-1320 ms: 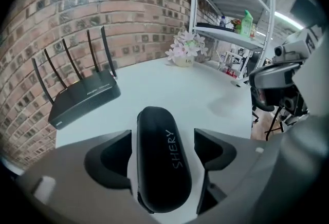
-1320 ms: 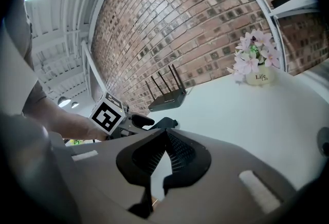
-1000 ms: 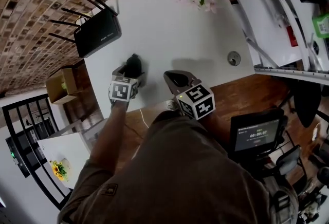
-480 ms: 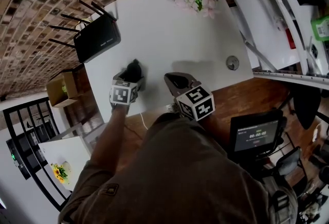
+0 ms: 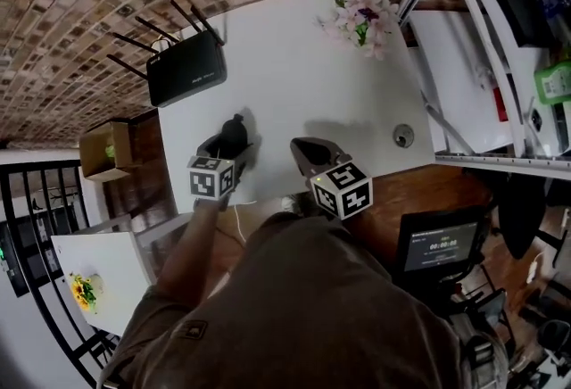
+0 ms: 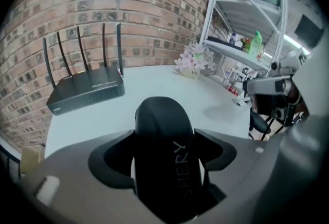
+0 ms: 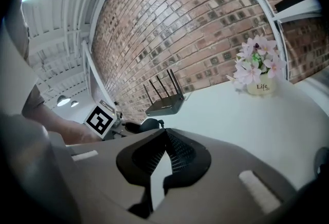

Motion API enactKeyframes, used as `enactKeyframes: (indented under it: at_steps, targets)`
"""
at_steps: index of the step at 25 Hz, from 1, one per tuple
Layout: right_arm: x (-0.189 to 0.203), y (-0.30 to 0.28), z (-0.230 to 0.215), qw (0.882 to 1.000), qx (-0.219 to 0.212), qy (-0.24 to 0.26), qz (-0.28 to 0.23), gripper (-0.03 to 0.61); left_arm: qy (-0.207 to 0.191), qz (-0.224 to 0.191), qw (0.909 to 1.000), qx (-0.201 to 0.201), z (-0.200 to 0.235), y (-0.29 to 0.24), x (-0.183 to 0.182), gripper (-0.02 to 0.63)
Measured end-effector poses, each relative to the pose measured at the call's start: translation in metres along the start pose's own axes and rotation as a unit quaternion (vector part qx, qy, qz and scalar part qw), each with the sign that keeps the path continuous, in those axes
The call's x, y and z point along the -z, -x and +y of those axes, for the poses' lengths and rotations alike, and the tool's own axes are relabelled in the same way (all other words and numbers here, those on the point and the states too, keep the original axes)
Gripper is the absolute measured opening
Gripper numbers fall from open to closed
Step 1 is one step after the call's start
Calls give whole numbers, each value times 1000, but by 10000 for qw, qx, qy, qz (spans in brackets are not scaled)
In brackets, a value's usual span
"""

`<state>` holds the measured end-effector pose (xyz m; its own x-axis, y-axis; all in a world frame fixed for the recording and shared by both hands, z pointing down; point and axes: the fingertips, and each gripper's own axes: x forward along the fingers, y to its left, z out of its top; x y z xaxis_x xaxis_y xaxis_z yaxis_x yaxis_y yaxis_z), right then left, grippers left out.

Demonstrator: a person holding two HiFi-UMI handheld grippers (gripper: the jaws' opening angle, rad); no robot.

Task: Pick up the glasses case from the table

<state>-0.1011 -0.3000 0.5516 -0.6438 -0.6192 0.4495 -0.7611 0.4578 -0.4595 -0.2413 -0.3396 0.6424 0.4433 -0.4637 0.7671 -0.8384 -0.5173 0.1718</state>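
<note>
White desk takes up most of the head view, with both tongs hanging over its near edge. The black router, four antennas sticking up, sits out ahead of the left tongs and a bit off to their left, well apart from them. The pot of pale pink flowers is way out past the right tongs, ahead and to their right, close to the desk's far corner.

Left tongs are pinching the black glasses case. The left gripper view shows one jaw pressed against each side of it. The case stands on end between them, its rounded top poking out ahead of the jaws and "SHERY" lettered down the side facing the camera. Honestly can't tell if its bottom end is touching the desk or not.

Right tongs are pressed together with nothing in them, sitting just to the right of the left tongs and not touching the case.

Smallest thing: a little round grey disc on the desk off to the right of the right tongs, near the edge.
</note>
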Motion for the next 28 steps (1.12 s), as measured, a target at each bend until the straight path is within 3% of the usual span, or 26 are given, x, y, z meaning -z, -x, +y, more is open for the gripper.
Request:
enactKeyframes:
  at_steps: [6, 14, 22, 28]
  targets:
    - [-16, 7, 14, 9996, -68, 259, -117, 12, 656, -1131, 9909, 332, -18, 45, -38, 360]
    - [-37, 16, 25, 9983, -67, 514, -266, 12, 1515, -2538, 9518, 821, -29, 109, -66, 359]
    - [-72, 27, 49, 9956, -206, 621, -667, 12, 2083, -3412, 9051, 1446, -44, 158, -85, 359]
    - [-84, 32, 64, 9935, -283, 692, -860, 12, 1974, -3605, 8977, 1588, -52, 176, -93, 359]
